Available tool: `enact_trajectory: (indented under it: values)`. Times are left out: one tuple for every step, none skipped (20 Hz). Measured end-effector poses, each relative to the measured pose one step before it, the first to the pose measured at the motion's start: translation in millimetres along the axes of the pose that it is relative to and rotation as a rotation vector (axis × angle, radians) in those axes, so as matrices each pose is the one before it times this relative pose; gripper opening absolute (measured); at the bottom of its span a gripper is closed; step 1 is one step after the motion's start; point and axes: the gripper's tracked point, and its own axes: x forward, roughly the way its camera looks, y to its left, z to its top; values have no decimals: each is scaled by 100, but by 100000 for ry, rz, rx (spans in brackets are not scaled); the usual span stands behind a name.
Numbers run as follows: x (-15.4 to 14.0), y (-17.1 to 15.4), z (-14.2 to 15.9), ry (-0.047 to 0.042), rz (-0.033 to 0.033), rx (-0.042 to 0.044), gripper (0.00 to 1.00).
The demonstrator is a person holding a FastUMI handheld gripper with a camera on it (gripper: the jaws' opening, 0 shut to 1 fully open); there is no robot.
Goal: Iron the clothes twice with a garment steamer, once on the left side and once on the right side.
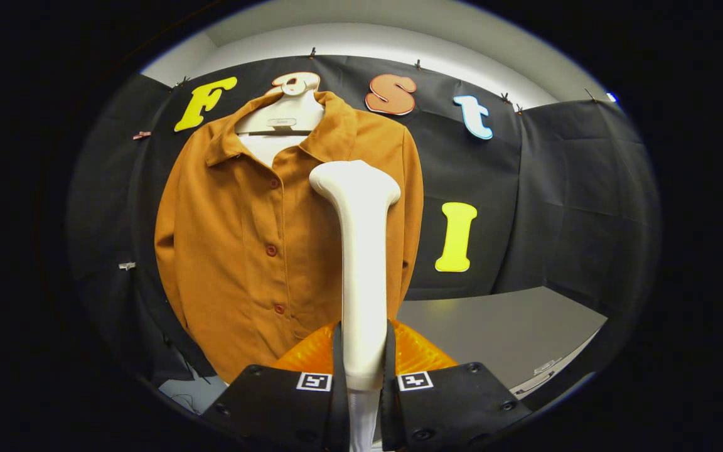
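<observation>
One rust-orange button-front shirt [255, 251] with a spread collar hangs on one white plastic hanger [283, 116] against the booth's black cloth wall [556, 188], its placket fastened with four dark red buttons [271, 250] visible down the front. One white garment steamer [361, 251], a smooth handle widening to a flared head, stands upright in front of the shirt's right-hand half as seen from the gripper, its head level with the chest of the garment; whether the head touches the fabric cannot be told. The single gripper [363, 370] is clenched on the steamer's handle, both fingers [338, 358] closed to the width of the handle and pressing its two sides near the lower end, with the handle running on below them. Two square black-and-white markers [314, 381] sit on the gripper's body, one on each side of the handle. Beyond the fingers, beside the shirt's lower hem, lies one grey tabletop [499, 333], with the cloth wall rising behind it and a pale ceiling [399, 25] above.
</observation>
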Motion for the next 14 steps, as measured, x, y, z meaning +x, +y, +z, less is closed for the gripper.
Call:
enact_trajectory:
  values:
    - [160, 29, -608, 1392, -96, -1051, 23]
    - [161, 39, -688, 1663, -34, -838, 23]
    - [175, 98, -839, 2258, 158, -458, 23]
    - [209, 52, -910, 2061, 305, 174, 23]
    - [258, 5, -820, 1941, 154, 143, 23]
    - [178, 71, -935, 2296, 188, -425, 23]
    - [126, 173, -866, 2051, 225, -113, 23]
    - [113, 120, -790, 2023, 261, -85, 23]
    - [179, 99, -892, 2093, 165, -283, 23]
    - [227, 48, -896, 1905, 174, -1, 23]
    - [233, 145, -887, 2135, 228, -181, 23]
    - [189, 168, -929, 2246, 329, 30, 23]
    - [223, 150, -925, 2357, 440, 346, 23]
    - [265, 167, -869, 2207, 537, 479, 23]
